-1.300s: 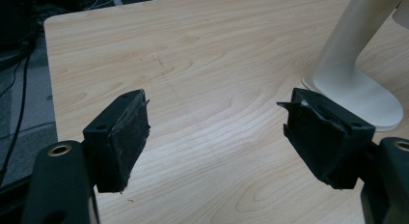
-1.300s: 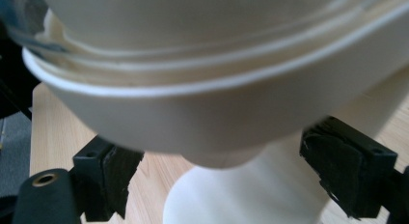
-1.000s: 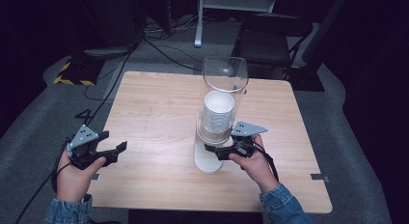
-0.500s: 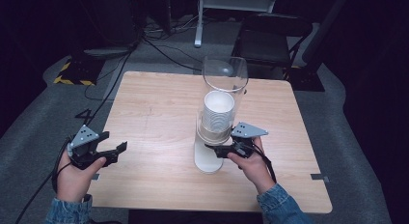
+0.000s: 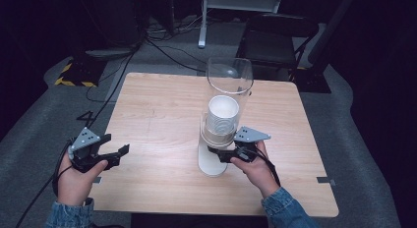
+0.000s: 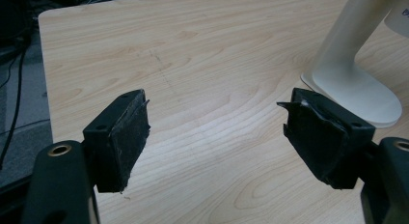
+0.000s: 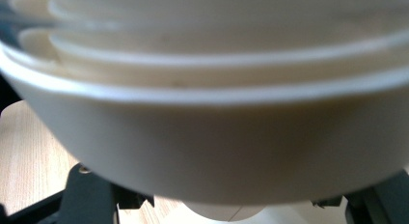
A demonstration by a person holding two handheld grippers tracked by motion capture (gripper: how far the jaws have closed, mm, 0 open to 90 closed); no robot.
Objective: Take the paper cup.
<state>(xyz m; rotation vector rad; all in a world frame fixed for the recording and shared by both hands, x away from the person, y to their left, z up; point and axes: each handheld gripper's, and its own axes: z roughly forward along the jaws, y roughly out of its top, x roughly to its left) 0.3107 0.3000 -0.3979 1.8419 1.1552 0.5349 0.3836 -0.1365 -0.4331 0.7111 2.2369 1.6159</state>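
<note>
— Two things worry me here. My right gripper [image 5: 222,153] sits at the foot of the cup stack [image 5: 222,117], which hangs inside the clear tube [image 5: 229,78] on its white stand [image 5: 211,165], about mid-table and a little to the right. The jaws have just been closing with the lowest cup [image 7: 207,151] between them, but I cannot tell whether the pads press on it.

— What goes wrong if they do not?

— If I pull down with a loose hold, I expect the jaws to slide off the thin paper wall and come away empty. If I clench too hard, I would likely crush the cup, or drag two nested cups out together. A sideways tug could also tip the whole stand, since nothing braces it.

— And your other hand?

— The left gripper [image 5: 122,154] is released, jaws wide with nothing between them, hovering over the table [image 5: 157,115] near its left front edge, well apart from the stand.

— Which view do you trust?

— Each gives a piece. The high view gives me both hands and the tube's full height. The right gripper view brings the stacked rims and the lowest cup's wall up close, though the cup's bulge hides the pads. The left gripper view shows the stand's foot lying flat on the wood.
</note>
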